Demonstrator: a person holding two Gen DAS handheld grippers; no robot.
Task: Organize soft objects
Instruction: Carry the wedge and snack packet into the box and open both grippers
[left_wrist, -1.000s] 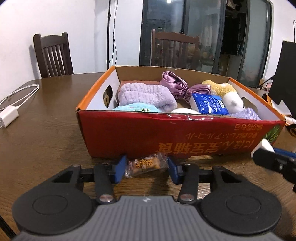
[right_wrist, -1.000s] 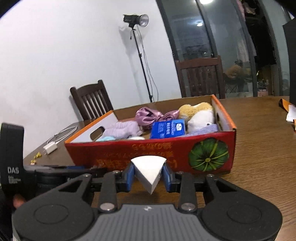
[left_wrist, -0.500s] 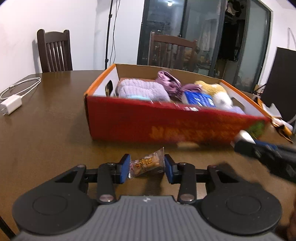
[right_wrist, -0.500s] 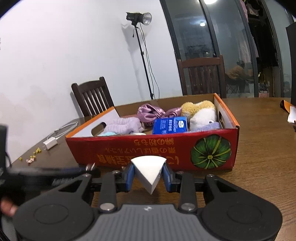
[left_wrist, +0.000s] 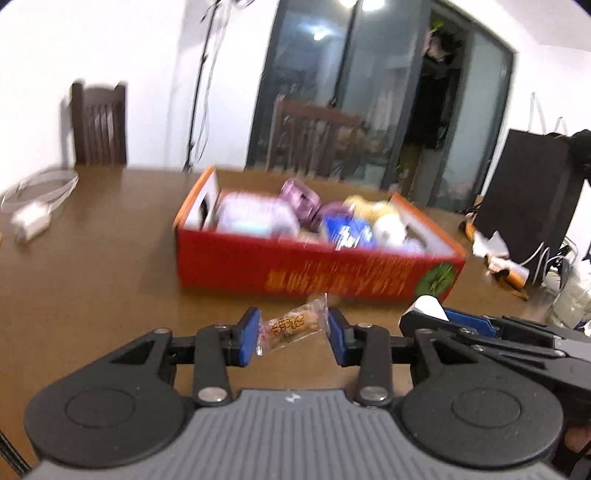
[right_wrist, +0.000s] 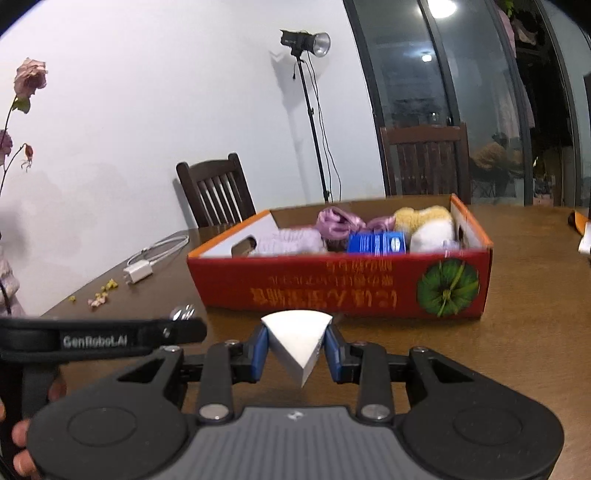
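My left gripper (left_wrist: 292, 334) is shut on a clear-wrapped snack packet (left_wrist: 291, 325), held above the table short of the red cardboard box (left_wrist: 295, 266). My right gripper (right_wrist: 295, 349) is shut on a white wedge-shaped sponge (right_wrist: 297, 343), also in front of the box (right_wrist: 340, 288). The box holds a lilac towel (right_wrist: 291, 240), a purple satin bundle (right_wrist: 343, 223), a blue packet (right_wrist: 376, 243) and a yellow-and-white plush (right_wrist: 428, 225). The right gripper also shows at the lower right of the left wrist view (left_wrist: 428, 314).
A white charger with its cable (right_wrist: 147, 264) and small crumbs (right_wrist: 99, 295) lie on the brown table at the left. Wooden chairs (right_wrist: 218, 192) stand behind the table. A black bag (left_wrist: 528, 206) and papers (left_wrist: 491, 243) sit at the right.
Both grippers have pulled back and risen away from the box, each still holding its object. The box looks smaller and farther in both views.
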